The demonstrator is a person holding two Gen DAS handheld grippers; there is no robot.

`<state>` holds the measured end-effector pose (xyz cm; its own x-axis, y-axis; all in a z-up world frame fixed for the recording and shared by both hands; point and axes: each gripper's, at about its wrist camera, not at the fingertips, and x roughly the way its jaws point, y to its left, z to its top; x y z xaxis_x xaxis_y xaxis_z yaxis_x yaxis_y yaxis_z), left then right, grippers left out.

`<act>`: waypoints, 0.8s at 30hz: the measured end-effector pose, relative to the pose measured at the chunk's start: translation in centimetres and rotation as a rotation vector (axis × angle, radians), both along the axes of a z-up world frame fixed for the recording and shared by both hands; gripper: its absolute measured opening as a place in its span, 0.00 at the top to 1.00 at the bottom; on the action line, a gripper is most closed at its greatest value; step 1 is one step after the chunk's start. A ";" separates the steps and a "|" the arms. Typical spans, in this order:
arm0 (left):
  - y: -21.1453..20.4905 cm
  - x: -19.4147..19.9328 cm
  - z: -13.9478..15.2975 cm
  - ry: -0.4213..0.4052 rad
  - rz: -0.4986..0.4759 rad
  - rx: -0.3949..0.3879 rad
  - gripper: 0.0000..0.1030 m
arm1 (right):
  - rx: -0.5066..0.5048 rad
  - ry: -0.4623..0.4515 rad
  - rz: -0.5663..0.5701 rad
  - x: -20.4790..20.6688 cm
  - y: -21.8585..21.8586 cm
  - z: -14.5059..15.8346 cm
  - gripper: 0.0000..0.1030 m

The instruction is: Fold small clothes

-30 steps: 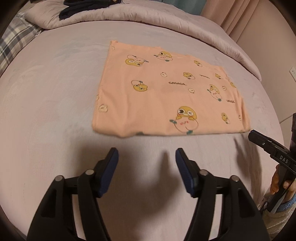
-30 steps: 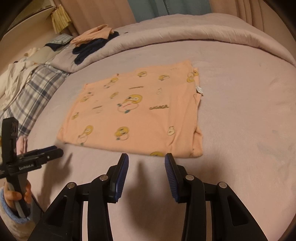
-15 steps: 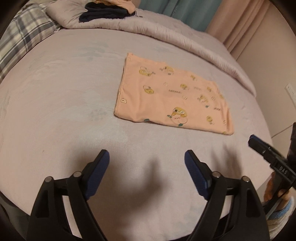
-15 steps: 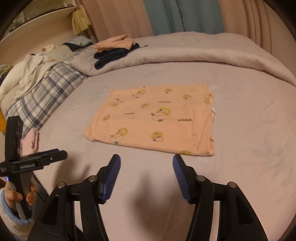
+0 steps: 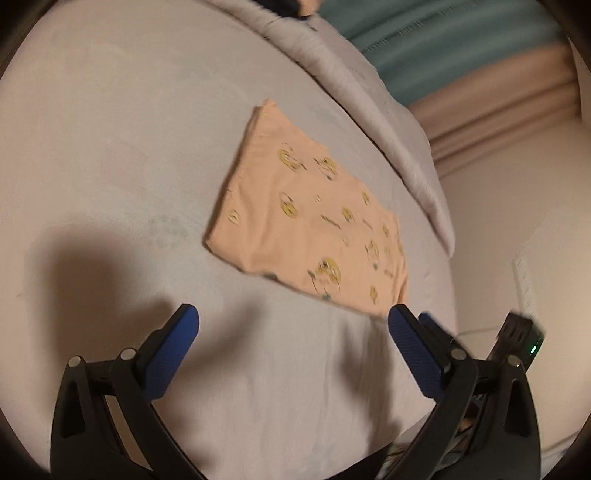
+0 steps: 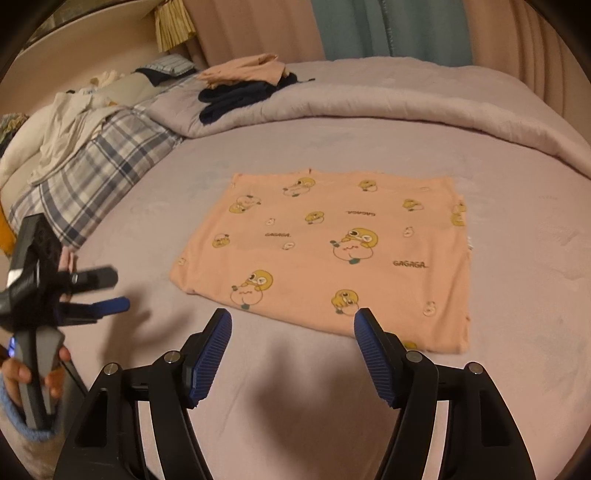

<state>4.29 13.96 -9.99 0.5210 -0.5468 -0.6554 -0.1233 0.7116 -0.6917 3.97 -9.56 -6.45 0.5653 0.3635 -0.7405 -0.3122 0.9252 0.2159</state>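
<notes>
A peach garment with yellow cartoon prints [image 6: 332, 254] lies folded flat in a rectangle on the pale lilac bed [image 6: 517, 332]. It shows blurred in the left wrist view as the peach garment [image 5: 306, 218], tilted across the bed. My left gripper [image 5: 293, 321] hovers short of its near edge, jaws opening wide with nothing between them. My right gripper [image 6: 293, 325] hangs just in front of the garment's near edge, jaws opening, nothing between them. The left gripper [image 6: 107, 291] also shows at the left, held by a hand.
A rolled lilac duvet [image 6: 406, 107] runs along the far side. On it lie dark clothes [image 6: 236, 96] under a peach piece [image 6: 243, 70]. A plaid blanket [image 6: 96, 177] and pale cloths [image 6: 62, 125] lie at left. Curtains [image 6: 388, 29] hang behind.
Both grippers have drawn back from the garment and their jaws have spread wider. The left wrist view has rolled, so the garment now lies slanted and farther off.
</notes>
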 end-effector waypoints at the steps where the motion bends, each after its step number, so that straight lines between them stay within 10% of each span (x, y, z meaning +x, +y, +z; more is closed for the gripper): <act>1: 0.3 0.6 -0.5 0.005 0.005 -0.022 0.01 | -0.008 0.004 0.003 0.3 0.1 -0.1 0.33; 8: 1.9 6.8 -4.5 0.095 -0.002 -0.270 0.01 | 0.028 0.036 0.002 2.9 -0.5 -0.7 0.33; 24: 1.2 16.6 -4.9 0.096 -0.140 -0.247 0.01 | 0.089 0.108 -0.007 6.0 -0.9 -2.7 0.33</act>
<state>20.86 15.15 -14.91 0.3710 -0.7580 -0.5365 -0.1094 0.5380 -0.8358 9.98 -10.46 -9.11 0.4866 0.4269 -0.7622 -0.2767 0.9029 0.3291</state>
